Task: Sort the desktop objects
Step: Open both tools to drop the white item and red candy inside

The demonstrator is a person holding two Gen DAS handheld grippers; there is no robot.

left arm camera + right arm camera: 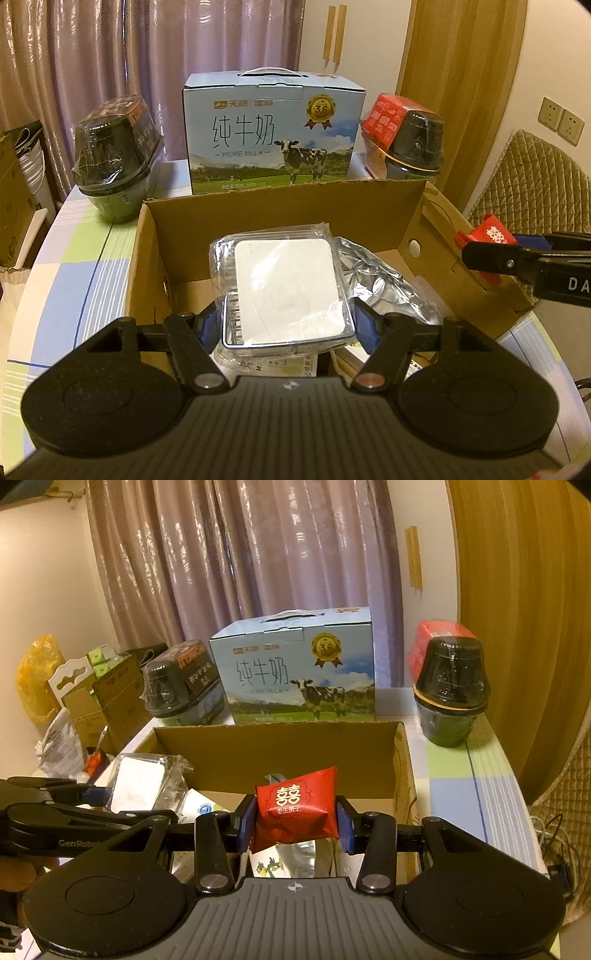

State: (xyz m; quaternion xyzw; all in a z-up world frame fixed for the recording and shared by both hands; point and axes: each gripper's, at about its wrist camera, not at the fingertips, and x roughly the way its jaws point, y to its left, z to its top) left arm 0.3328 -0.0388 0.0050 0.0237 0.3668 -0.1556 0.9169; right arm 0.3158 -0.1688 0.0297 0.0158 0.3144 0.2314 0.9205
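Observation:
My left gripper (pixel 288 325) is shut on a clear plastic case with a white insert (pixel 284 288) and holds it over the open cardboard box (pixel 280 206). My right gripper (pixel 295 823) is shut on a red candy packet with gold characters (pixel 297 808), held above the box's near edge (pixel 280 746). In the left wrist view the right gripper (pixel 484 247) comes in from the right with the red packet (pixel 495 232). In the right wrist view the left gripper (pixel 99 794) holds the clear case (pixel 144 786) at the left. A silver foil bag (pixel 384 284) lies in the box.
A blue milk carton box (pixel 273 136) stands behind the cardboard box. A dark wrapped bowl pack (pixel 114 155) stands at its left and a red-topped one (pixel 406 136) at its right. The checked tablecloth (pixel 85 258) covers the table. More boxes and a yellow bag (pixel 37 675) stand at far left.

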